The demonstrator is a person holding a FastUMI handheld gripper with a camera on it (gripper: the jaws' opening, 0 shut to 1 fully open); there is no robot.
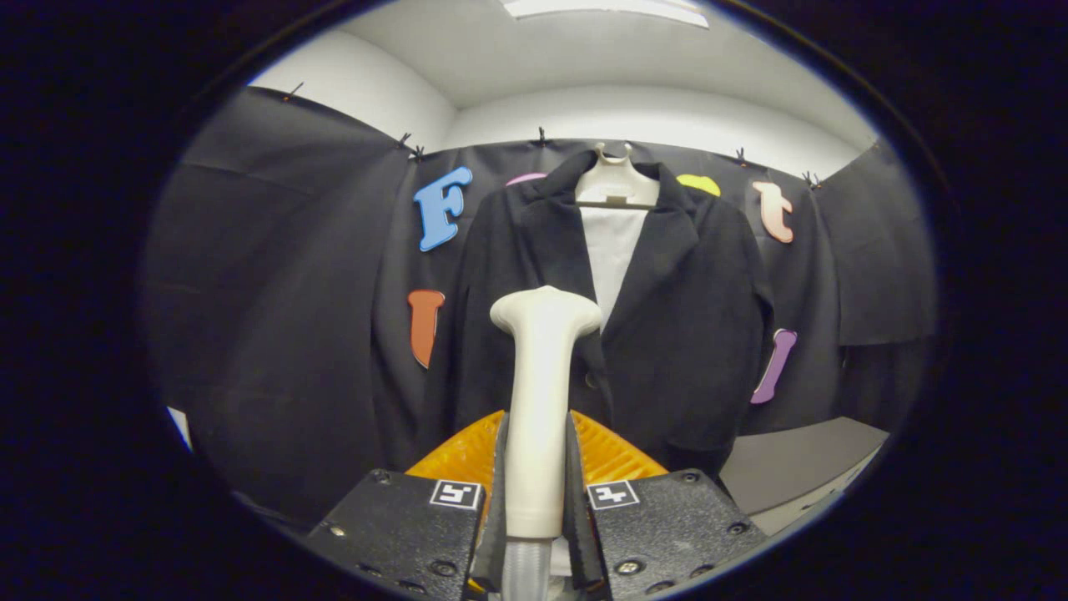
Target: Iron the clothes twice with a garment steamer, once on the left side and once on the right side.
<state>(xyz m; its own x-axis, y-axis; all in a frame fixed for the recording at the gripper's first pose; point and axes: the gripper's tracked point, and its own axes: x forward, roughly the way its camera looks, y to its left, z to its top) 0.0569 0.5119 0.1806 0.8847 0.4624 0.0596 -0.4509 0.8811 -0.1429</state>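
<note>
- One gripper (534, 492) is seen at the bottom centre of the frame, its two fingers pressed in on either side of the handle of a cream garment steamer (538, 401), which is pinched upright between them.
- The steamer's flared head is seen at the middle of the frame, in front of the lower chest of a dark jacket (684, 317); whether the head touches the cloth cannot be told, though it appears to be held short of it.
- The jacket is hung on a pale hanger (616, 185) at the upper centre of the frame, against the booth's black cloth wall, with a white panel (613, 250) shown in the open front below the hanger.
- A ribbed hose is seen leaving the handle's lower end at the very bottom of the frame, between the fingers.
- A grey surface (793, 463) is seen at the lower right of the frame, below the jacket's hem.
- Neither side of the jacket is judged to have been steamed yet from how things lie.
- Risks judged from here: the smooth handle could be twisted or slid within the fingers if the hose is tugged; the jacket could be pushed aside or swung off the hanger if the head is pressed too hard; one side could be missed if the head is kept along the centre line, where it is now aimed.
</note>
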